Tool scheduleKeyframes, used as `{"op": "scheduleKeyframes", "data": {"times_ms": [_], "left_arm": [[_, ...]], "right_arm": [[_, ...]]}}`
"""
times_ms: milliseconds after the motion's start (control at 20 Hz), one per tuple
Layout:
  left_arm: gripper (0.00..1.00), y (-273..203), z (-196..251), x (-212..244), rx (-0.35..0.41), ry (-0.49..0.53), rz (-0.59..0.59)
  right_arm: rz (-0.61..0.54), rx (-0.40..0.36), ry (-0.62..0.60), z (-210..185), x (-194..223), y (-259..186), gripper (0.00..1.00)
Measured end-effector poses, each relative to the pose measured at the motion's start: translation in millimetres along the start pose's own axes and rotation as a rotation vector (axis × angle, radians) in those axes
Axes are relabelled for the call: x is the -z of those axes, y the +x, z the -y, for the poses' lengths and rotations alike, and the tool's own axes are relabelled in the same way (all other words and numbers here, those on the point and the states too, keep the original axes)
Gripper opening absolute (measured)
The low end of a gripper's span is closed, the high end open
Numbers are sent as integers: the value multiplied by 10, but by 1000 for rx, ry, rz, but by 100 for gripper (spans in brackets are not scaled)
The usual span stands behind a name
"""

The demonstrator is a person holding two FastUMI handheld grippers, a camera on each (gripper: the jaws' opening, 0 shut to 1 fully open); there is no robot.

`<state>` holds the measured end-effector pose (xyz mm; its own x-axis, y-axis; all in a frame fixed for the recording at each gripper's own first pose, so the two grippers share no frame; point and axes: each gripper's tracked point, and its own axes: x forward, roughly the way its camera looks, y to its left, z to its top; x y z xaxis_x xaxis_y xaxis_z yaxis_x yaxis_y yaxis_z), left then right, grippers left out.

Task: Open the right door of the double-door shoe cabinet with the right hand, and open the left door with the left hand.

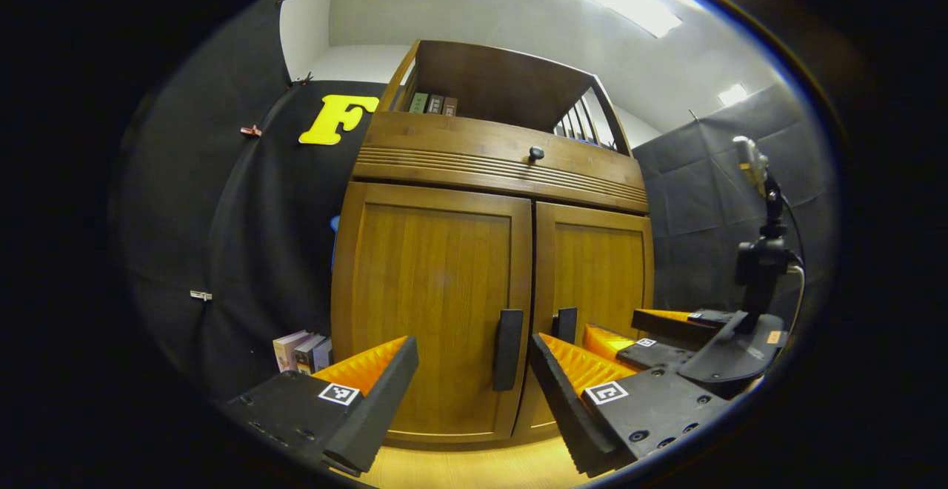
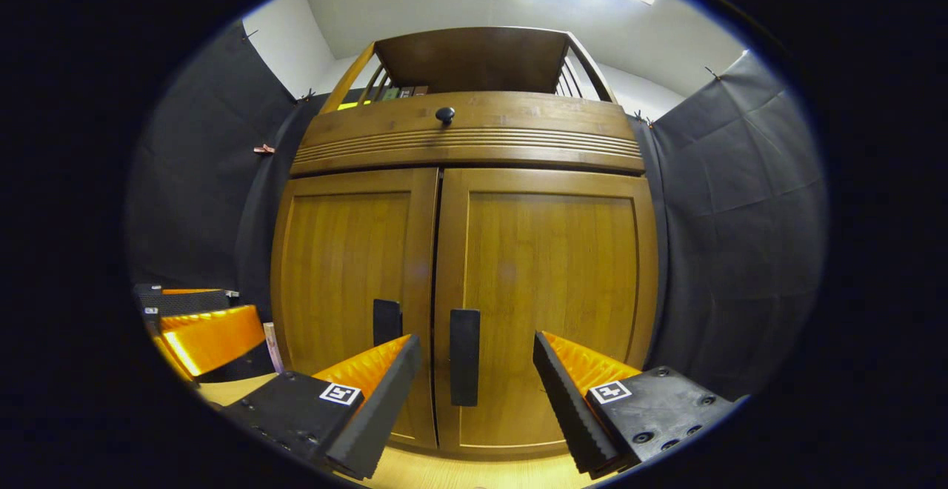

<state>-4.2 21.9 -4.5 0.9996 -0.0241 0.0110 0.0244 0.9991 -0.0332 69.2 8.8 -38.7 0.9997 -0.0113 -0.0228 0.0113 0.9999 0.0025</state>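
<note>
Right now both doors of the shoe cabinet (image 2: 463,252) are closed. Right door (image 2: 552,304) w/ its handle (image 2: 464,356) sits straight ahead of the right gripper (image 2: 474,370), jaws spread wide, handle showing in the gap, not touched. Left door (image 1: 437,304) and its handle (image 1: 508,348) lie ahead of the left gripper (image 1: 474,370), jaws also spread, no contact. Above the doors: drawer knob (image 2: 445,113). Books (image 1: 302,350) stand on the floor beside the cabinet, off to the left of the left jaws.
</note>
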Motion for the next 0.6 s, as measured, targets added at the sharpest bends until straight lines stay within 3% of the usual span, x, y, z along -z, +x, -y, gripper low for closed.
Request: {"op": "scheduleKeyframes", "data": {"times_ms": [500,550,600], "left_arm": [[94,-36,-285,11,-29,4,1],[95,-19,-326,26,-31,-2,-3],[95,-2,-350,55,-33,-9,-7]], "right_arm": [[-72,17,73,-46,480,540,88],[-73,33,73,-1,497,582,81],[-73,49,74,25,510,638,82]]}}
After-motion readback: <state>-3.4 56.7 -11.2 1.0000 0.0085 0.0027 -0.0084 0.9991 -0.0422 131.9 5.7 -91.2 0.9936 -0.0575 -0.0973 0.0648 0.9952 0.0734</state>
